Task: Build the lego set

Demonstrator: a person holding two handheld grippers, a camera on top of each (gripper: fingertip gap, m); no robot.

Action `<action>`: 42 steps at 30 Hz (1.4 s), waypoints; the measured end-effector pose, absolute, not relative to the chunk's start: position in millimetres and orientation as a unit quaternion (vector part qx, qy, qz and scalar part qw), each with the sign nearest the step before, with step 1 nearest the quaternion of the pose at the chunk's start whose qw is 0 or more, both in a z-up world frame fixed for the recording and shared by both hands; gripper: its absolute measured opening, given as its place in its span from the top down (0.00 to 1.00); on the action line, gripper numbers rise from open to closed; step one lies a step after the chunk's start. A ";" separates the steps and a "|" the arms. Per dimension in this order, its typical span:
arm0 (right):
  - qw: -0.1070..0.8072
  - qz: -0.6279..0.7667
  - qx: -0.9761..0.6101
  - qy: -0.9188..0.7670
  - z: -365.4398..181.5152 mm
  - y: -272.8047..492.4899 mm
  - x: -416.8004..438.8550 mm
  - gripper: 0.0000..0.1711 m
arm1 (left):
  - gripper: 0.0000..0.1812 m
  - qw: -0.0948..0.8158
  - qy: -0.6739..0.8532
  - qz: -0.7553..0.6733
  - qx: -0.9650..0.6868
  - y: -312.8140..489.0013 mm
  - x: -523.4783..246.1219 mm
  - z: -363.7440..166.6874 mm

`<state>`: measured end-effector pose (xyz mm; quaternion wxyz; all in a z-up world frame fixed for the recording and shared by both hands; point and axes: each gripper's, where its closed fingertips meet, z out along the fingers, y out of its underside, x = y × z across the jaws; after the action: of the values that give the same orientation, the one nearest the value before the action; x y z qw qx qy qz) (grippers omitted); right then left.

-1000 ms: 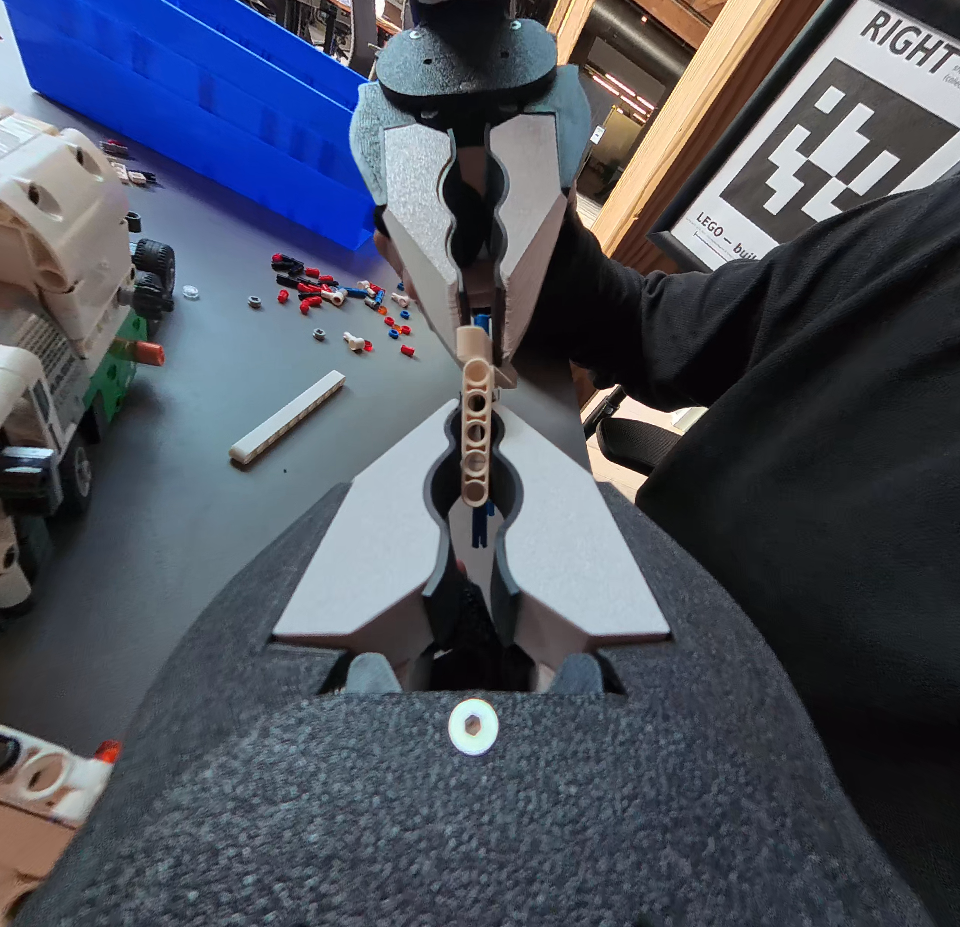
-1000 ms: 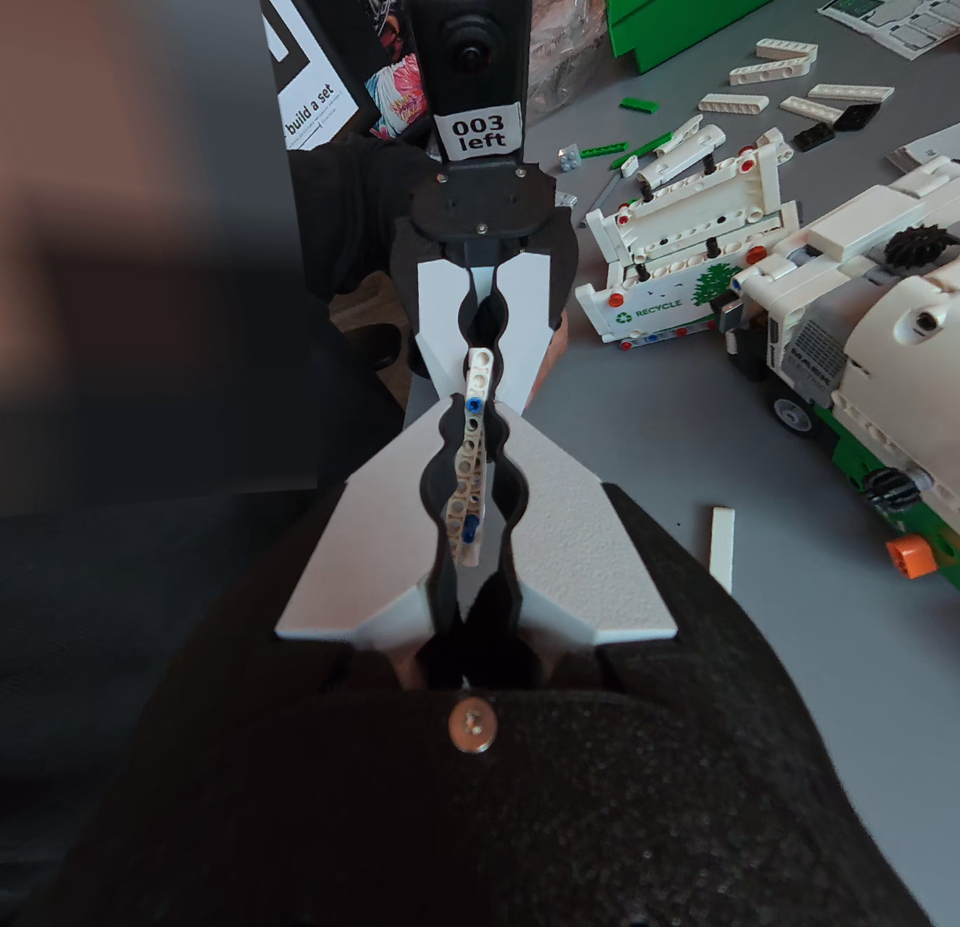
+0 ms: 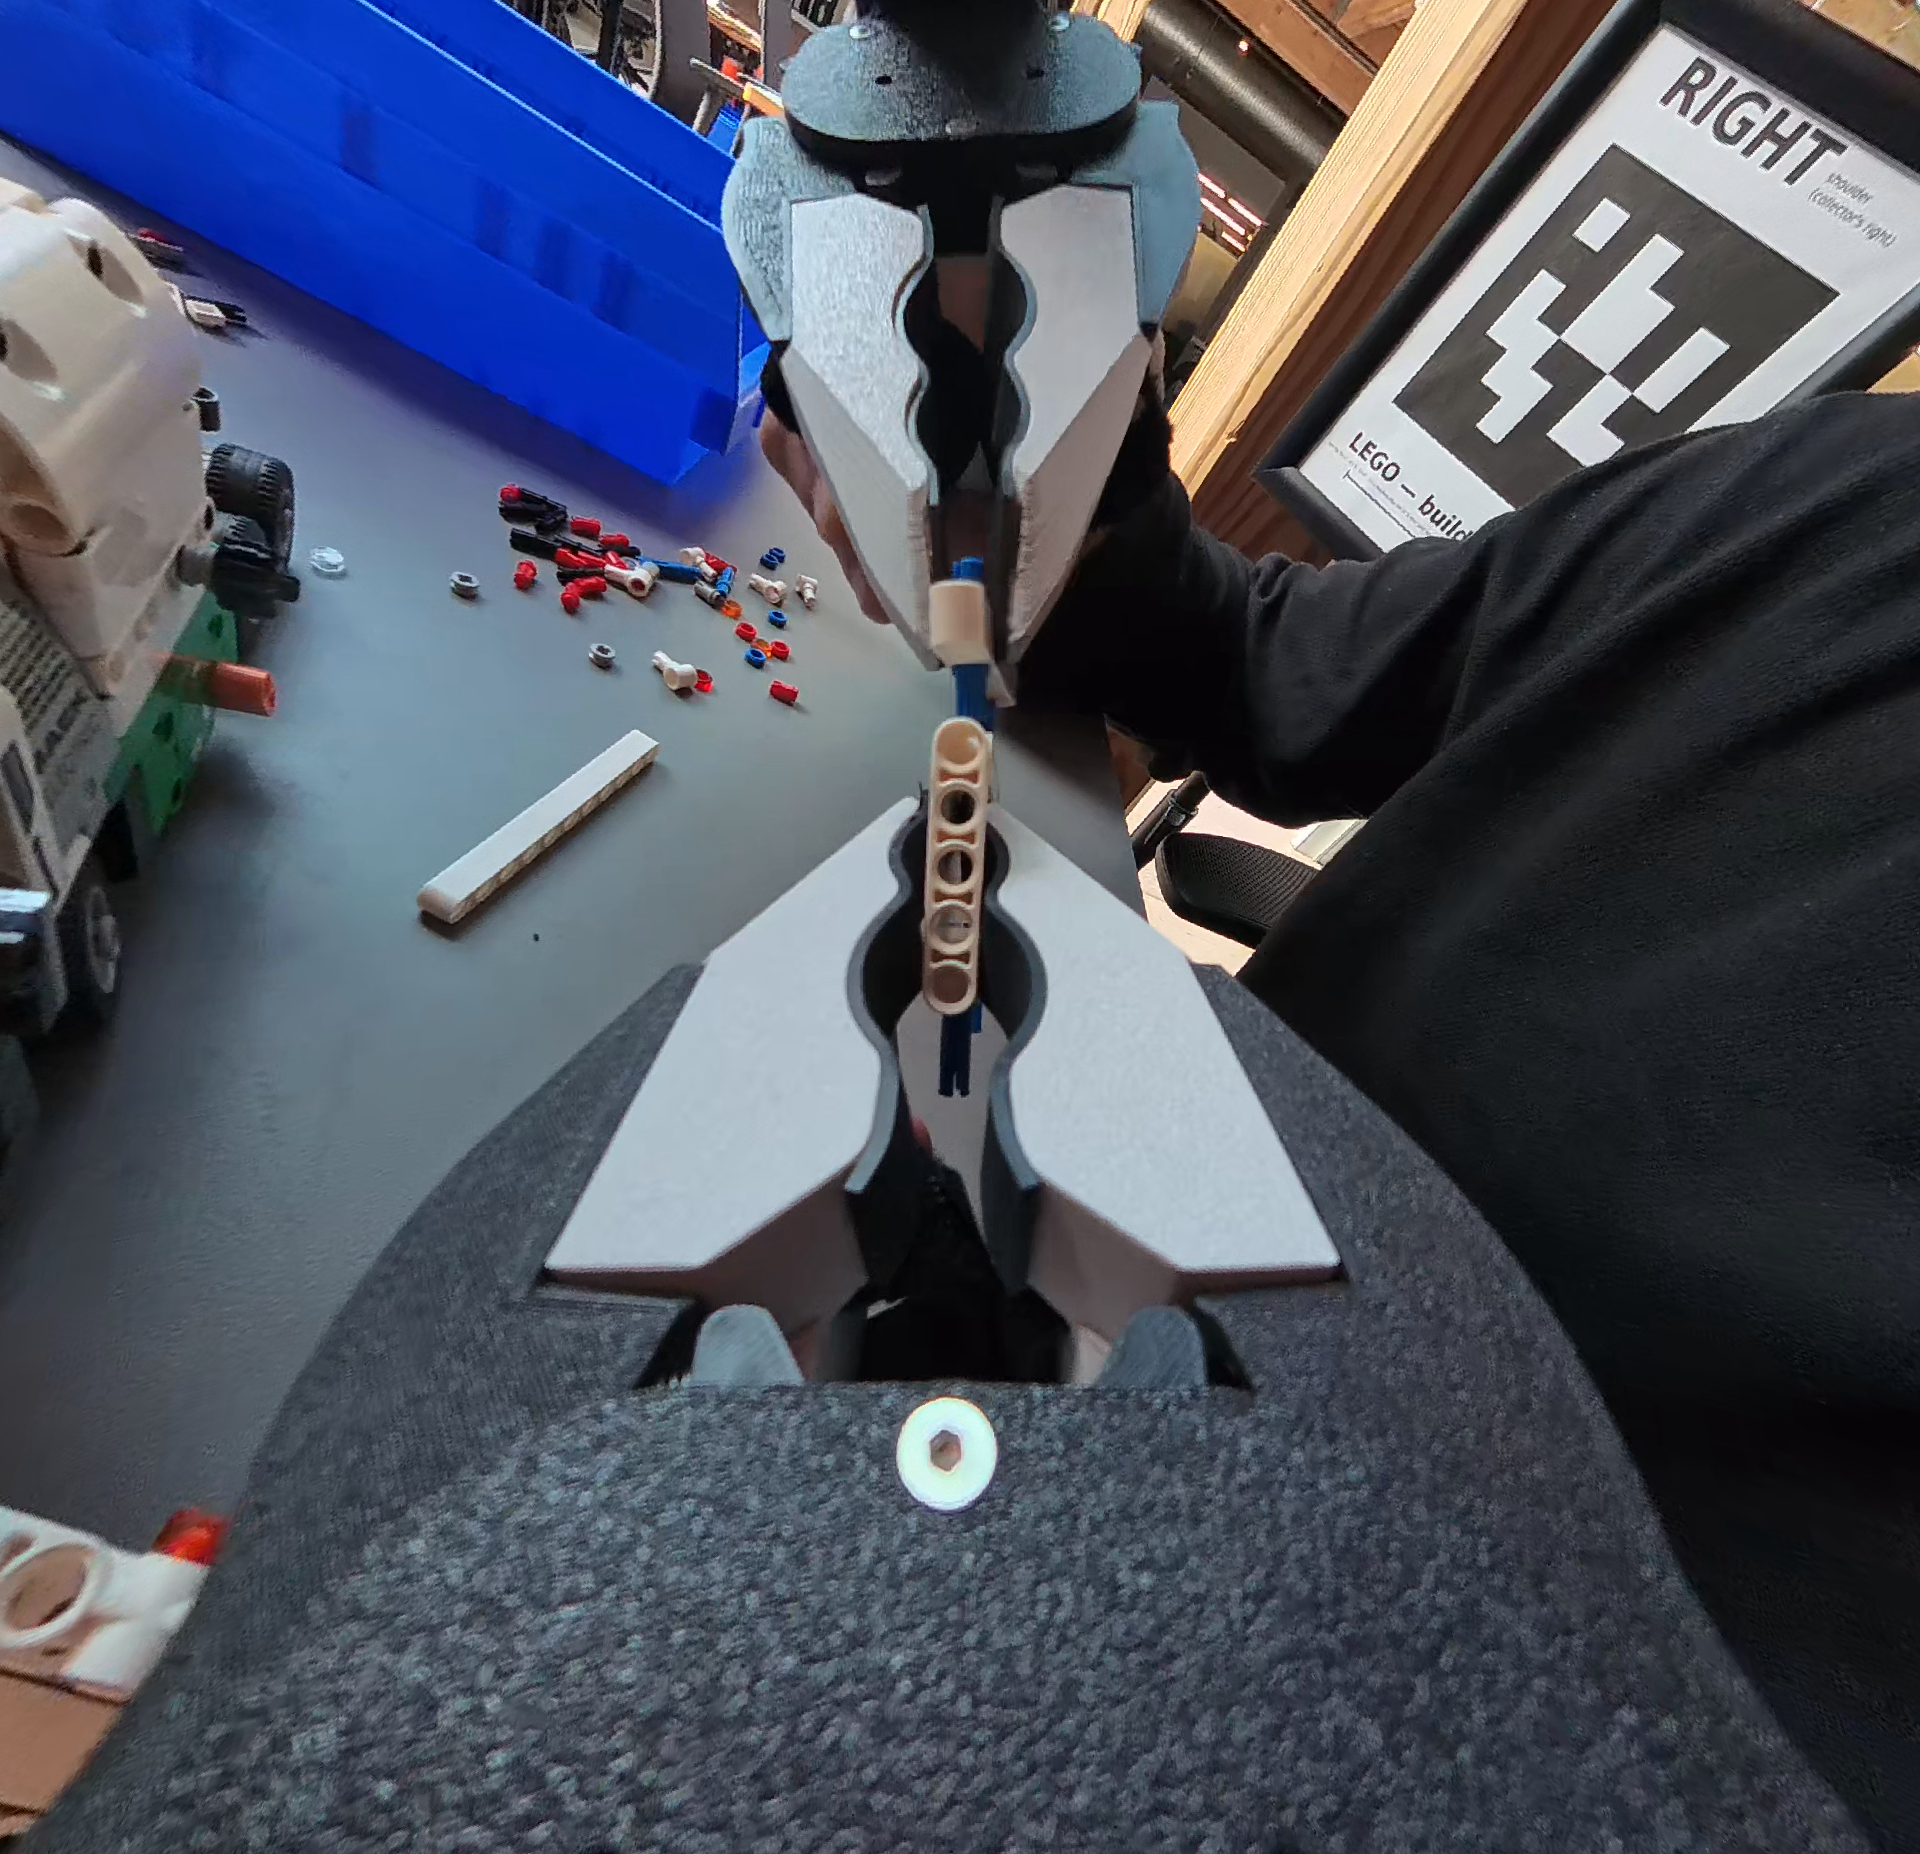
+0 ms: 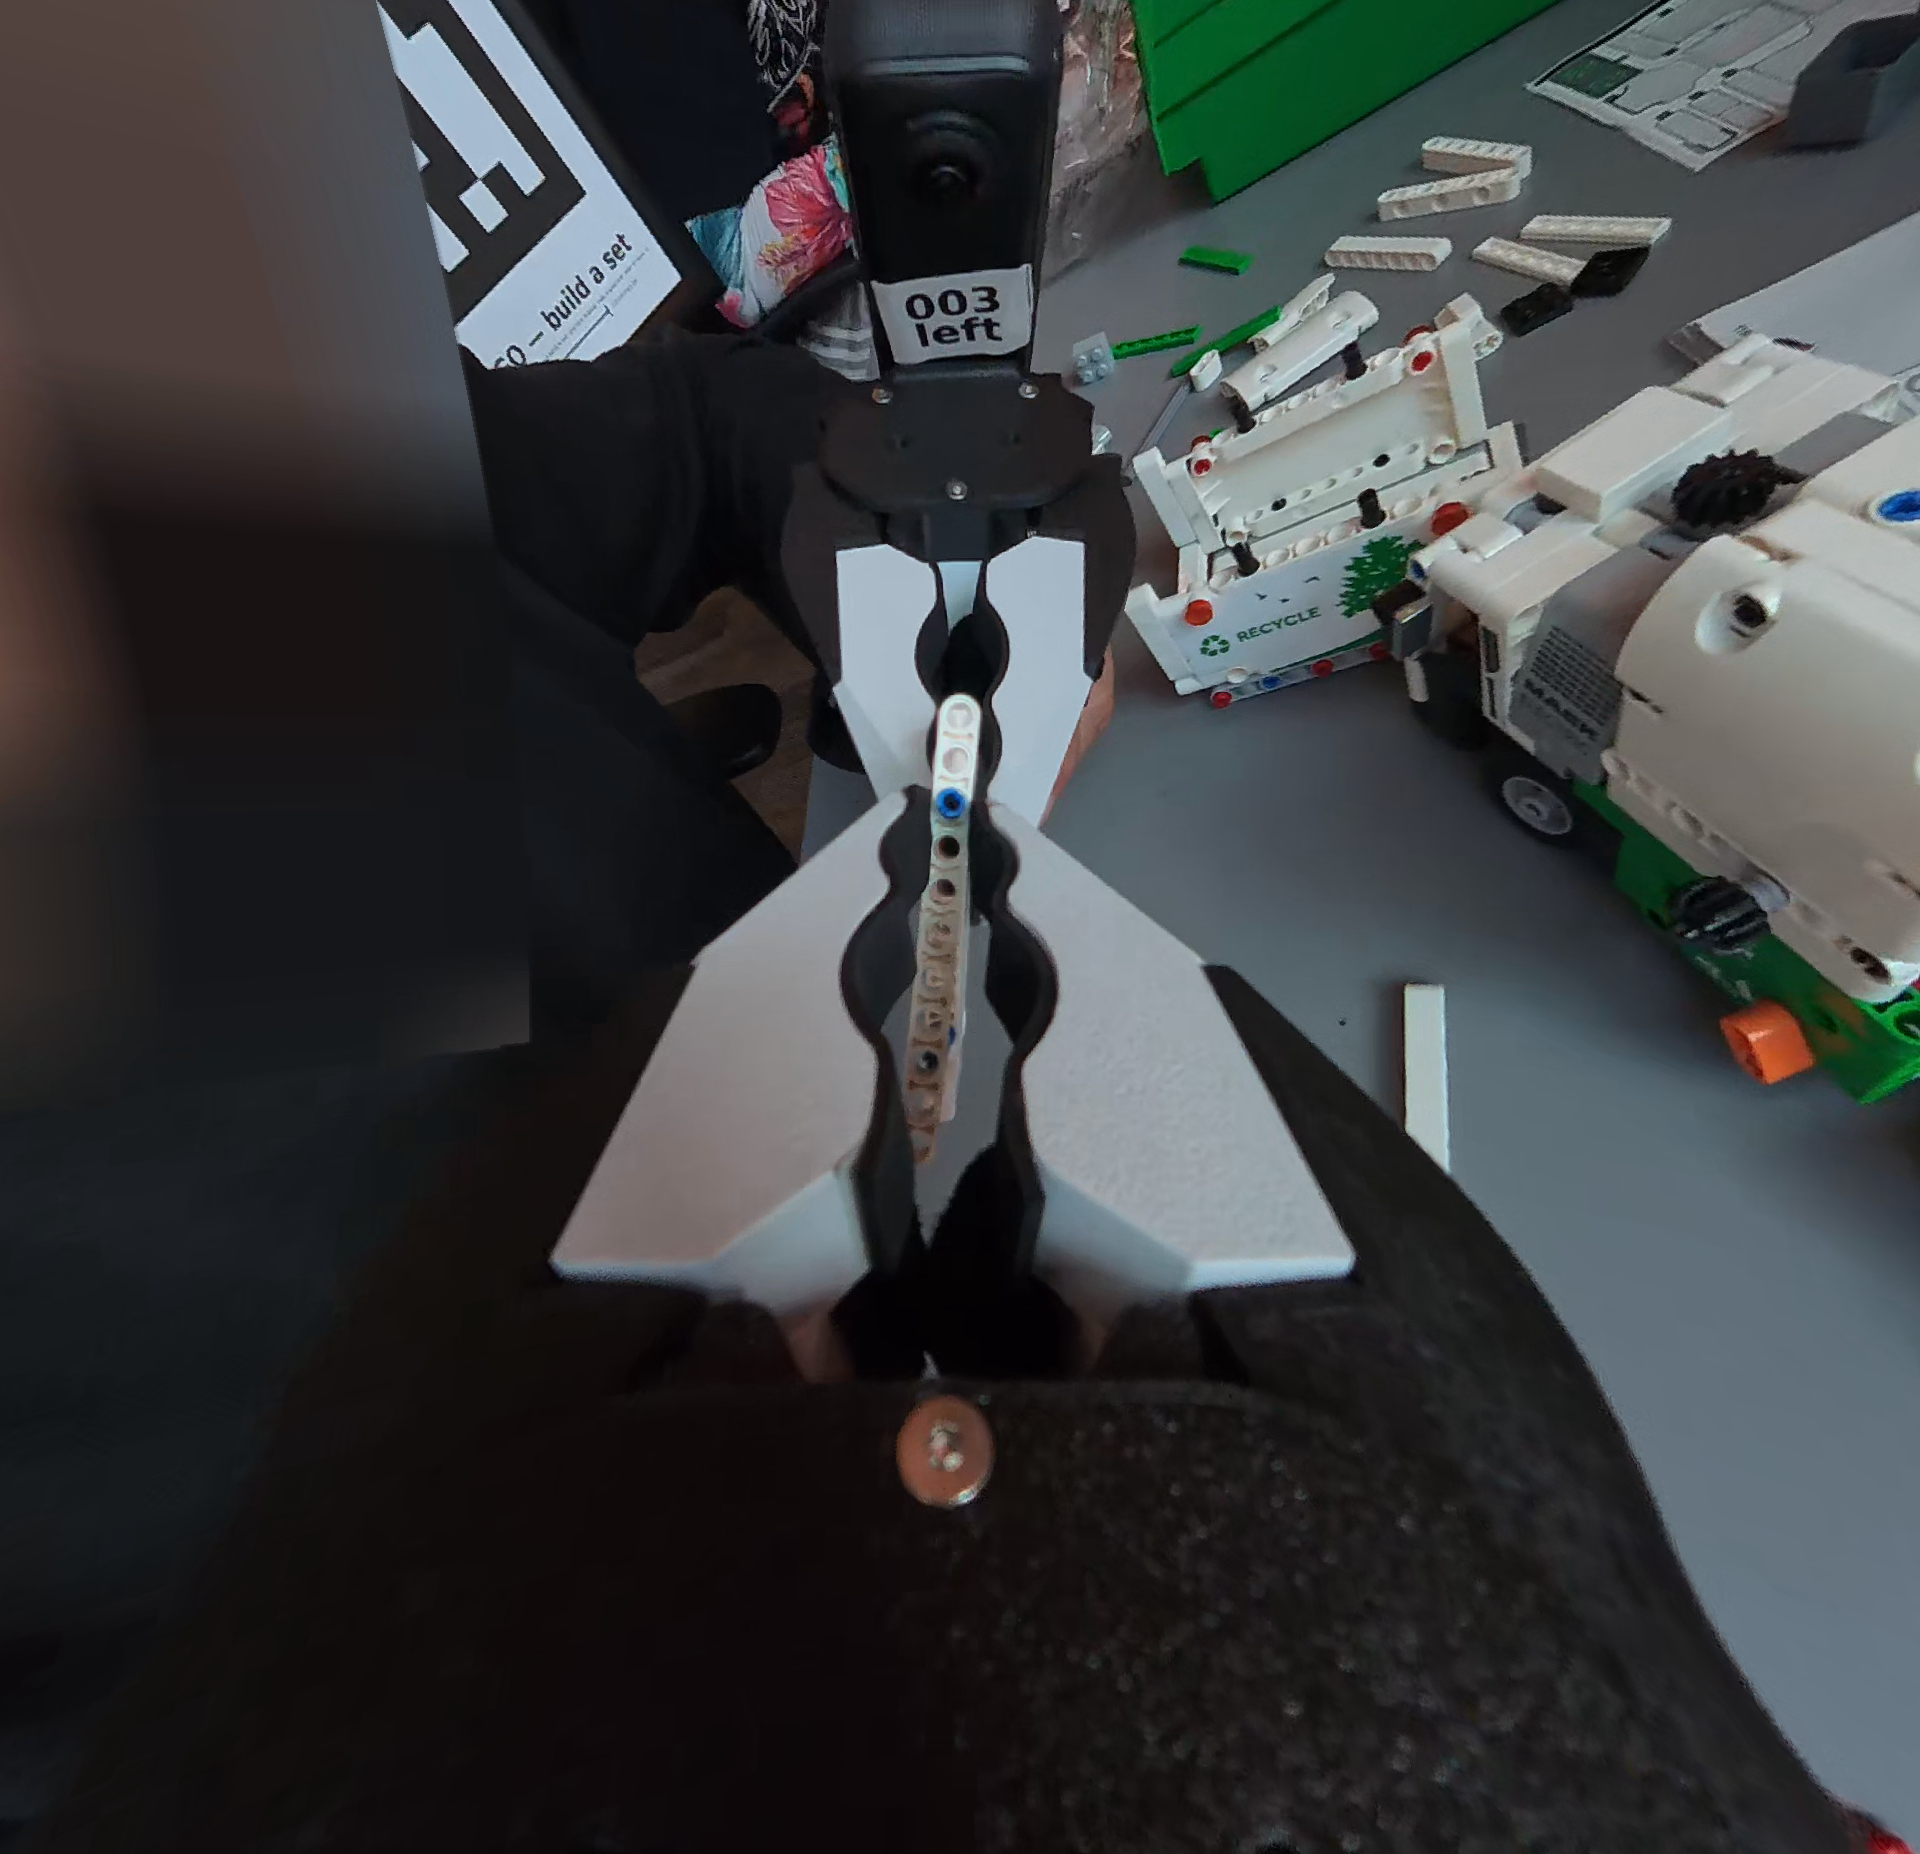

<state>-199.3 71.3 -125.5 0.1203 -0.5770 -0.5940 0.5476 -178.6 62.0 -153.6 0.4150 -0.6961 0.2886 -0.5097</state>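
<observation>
**A:** Lego beam (image 3: 954, 869) first. Where does it sit?

**B:** Off the table (image 3: 364, 1077), in the air. It is a short five-hole beam, and the left gripper (image 3: 954, 809) is clamped on it near the tips with its top end poking out. Facing it, the right gripper (image 4: 951, 805) is closed on a long white beam (image 4: 940, 957) that runs up between its fingers and carries a blue pin (image 4: 948, 802) near the tips.

**A:** What differs from a second ago?

**B:** In the left wrist view the two pieces met end to end then. Now there is a clear gap, and a thin blue part (image 3: 974, 698) shows in it below the white end (image 3: 956, 615) pinched by the right gripper. I cannot tell whether it is a pin or an axle. The grippers have drawn a little apart.

**A:** So the join failed?

**B:** My reading is that it is not made. Either the press did not seat or the person is backing off to line up again. Both grips look unchanged, so nothing has dropped.

**A:** And the model?

**B:** The white and green truck (image 4: 1714, 682) stands on the table well apart from the grippers, with the small loose pins (image 3: 644, 578) scattered just beyond a loose white beam (image 3: 540, 843). This sub-piece probably has to be joined before it goes near the truck.
</observation>
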 end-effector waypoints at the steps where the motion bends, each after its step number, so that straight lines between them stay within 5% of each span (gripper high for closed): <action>1: 0.121 0.547 -0.577 -0.595 -126.2 70.9 -199.6 0.97 | 1.00 0.414 0.289 -0.511 -0.696 61.9 -178.4 -153.7; 25: 0.111 0.554 -0.602 -0.564 -129.6 70.5 -204.1 0.97 | 1.00 0.405 0.272 -0.527 -0.696 64.5 -178.9 -153.1; 30: 0.086 0.546 -0.566 -0.611 -123.1 68.0 -181.6 0.80 | 1.00 0.420 0.241 -0.541 -0.687 71.4 -189.1 -146.3; 36: 0.127 0.503 -0.574 -0.633 -131.8 85.2 -172.8 0.97 | 1.00 0.427 0.233 -0.545 -0.683 74.2 -192.6 -143.9; 42: 0.136 0.491 -0.571 -0.644 -132.0 86.4 -171.5 0.97 | 1.00 0.423 0.240 -0.559 -0.672 69.0 -189.8 -140.0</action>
<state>-171.5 86.4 -132.0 0.1363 -0.5706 -0.6442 0.4907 -189.8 69.0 -140.0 0.4230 -0.6719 0.2401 -0.5585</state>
